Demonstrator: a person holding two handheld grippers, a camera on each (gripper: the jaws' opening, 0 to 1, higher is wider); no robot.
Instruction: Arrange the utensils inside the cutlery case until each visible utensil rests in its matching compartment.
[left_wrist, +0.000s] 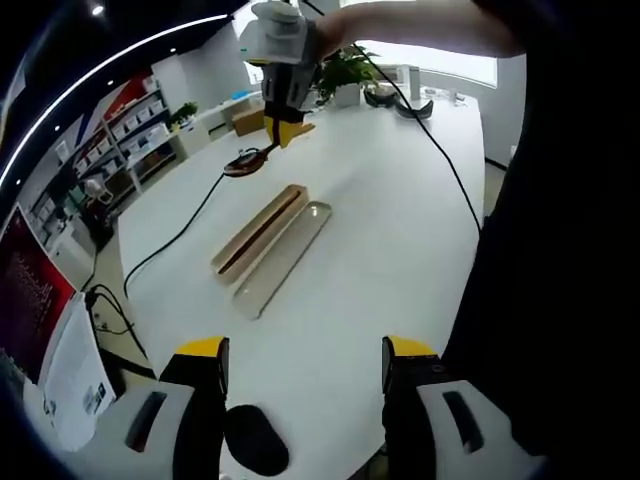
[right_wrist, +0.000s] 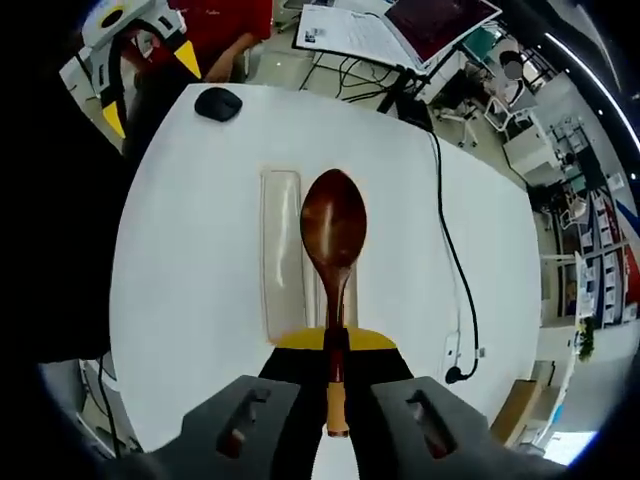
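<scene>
We hold the wooden spoon (right_wrist: 333, 228) in our right gripper (right_wrist: 335, 372), which is clenched on the handle near its end, so the bowl of the spoon points forward and stays free to go down first. In the left gripper view this same gripper hangs above the far part of the white table (left_wrist: 400, 230), with the spoon under it, off the surface.

The cutlery case (left_wrist: 261, 229) lies open near the middle of the table. Its clear lid (left_wrist: 283, 259) rests just beside it, touching or almost touching along the long side, so the tray is free to receive things. Inside the tray we see a dark, long shape, maybe chopsticks, but we cannot tell for sure. In the right gripper view the spoon is lined up along the lid (right_wrist: 281, 250) and the case behind it; we judge this is why we hold it lengthwise, to match the long compartment.

Our left gripper (left_wrist: 305, 362) is released, jaws apart, and waits over the near edge of the table, near a black mouse (left_wrist: 255, 440). A black cable (left_wrist: 170, 240) runs across the table towards its left edge, well apart from the case.

We judge the spoon is not yet in its compartment.
</scene>
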